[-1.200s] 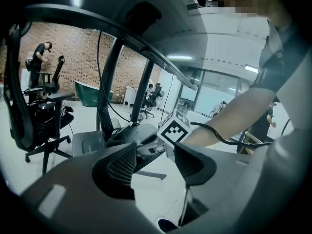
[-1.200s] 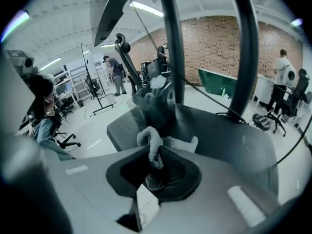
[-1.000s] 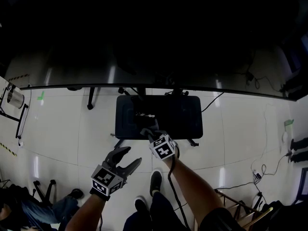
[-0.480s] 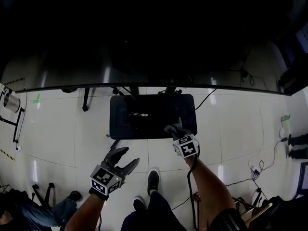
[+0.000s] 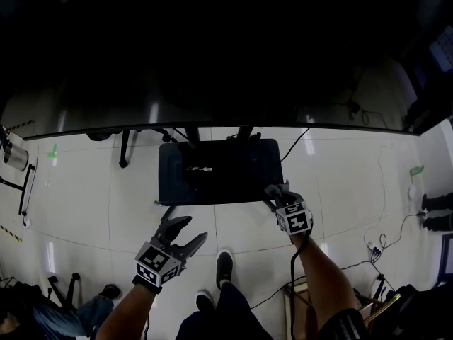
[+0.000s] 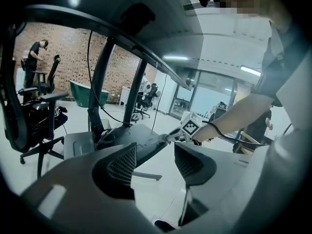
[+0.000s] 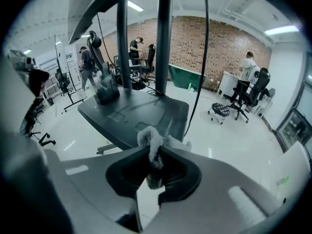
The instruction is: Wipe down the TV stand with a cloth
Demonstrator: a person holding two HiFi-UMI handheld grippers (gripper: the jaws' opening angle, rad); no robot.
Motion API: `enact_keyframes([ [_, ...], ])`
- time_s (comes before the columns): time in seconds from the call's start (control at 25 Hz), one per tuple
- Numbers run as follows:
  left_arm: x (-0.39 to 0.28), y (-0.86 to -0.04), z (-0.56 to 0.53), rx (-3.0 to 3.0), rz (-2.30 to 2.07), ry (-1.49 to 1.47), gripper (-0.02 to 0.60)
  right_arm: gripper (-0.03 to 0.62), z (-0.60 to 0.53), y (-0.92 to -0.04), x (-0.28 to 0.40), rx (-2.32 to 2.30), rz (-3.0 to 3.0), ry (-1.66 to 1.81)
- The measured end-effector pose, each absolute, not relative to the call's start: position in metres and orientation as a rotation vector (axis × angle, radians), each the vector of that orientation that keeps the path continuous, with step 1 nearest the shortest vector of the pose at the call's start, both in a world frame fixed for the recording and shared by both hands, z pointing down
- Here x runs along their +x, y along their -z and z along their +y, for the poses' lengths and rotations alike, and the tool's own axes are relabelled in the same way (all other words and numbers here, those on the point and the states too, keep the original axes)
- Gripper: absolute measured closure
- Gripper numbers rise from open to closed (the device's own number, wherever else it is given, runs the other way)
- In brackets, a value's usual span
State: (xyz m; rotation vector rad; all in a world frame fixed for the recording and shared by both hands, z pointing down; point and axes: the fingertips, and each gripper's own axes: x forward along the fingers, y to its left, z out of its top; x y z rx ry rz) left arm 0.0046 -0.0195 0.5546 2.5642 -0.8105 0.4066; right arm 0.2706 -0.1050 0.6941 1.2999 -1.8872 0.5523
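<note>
The TV stand's dark base plate (image 5: 216,172) lies on the white floor under the big screen. My right gripper (image 5: 273,192) is at the plate's front right corner, shut on a small grey cloth (image 7: 155,143) that bunches out past the fingertips onto the plate's edge (image 7: 141,113). Its marker cube (image 6: 191,127) also shows in the left gripper view. My left gripper (image 5: 185,234) hangs over the floor in front of the plate's left part, open, with nothing between its fingers (image 6: 122,165).
Two upright posts (image 7: 163,38) and cables (image 5: 297,146) rise from the plate's back. The person's shoes (image 5: 226,264) stand just in front. Office chairs (image 6: 39,116) and people are farther off; more cables (image 5: 382,246) lie at the right.
My right gripper has slid with the cloth to the right along the plate's front edge, from its middle to the right corner. The left gripper has hardly moved.
</note>
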Motion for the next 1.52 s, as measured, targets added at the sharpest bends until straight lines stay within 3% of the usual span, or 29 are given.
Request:
enact_keyframes([
  [0.24, -0.007, -0.514, 0.022, 2.602, -0.803, -0.376, 0.314, 0.549, -0.052, -0.584, 0.202, 1.340, -2.168, -0.517],
  [0.64, -0.059, -0.409, 0.180, 2.645, -0.784, -0.343, 0.316, 0.549, 0.140, -0.373, 0.124, 1.418, -2.466, -0.500],
  [1.08, -0.067, -0.329, 0.280, 2.653, -0.849, -0.287, 0.316, 0.549, 0.282, -0.267, 0.133, 1.465, -2.517, -0.383],
  [1.52, -0.019, -0.265, 0.322, 2.689, -0.966, -0.169, 0.316, 0.551, 0.332, -0.242, 0.173, 1.436, -2.625, -0.455],
])
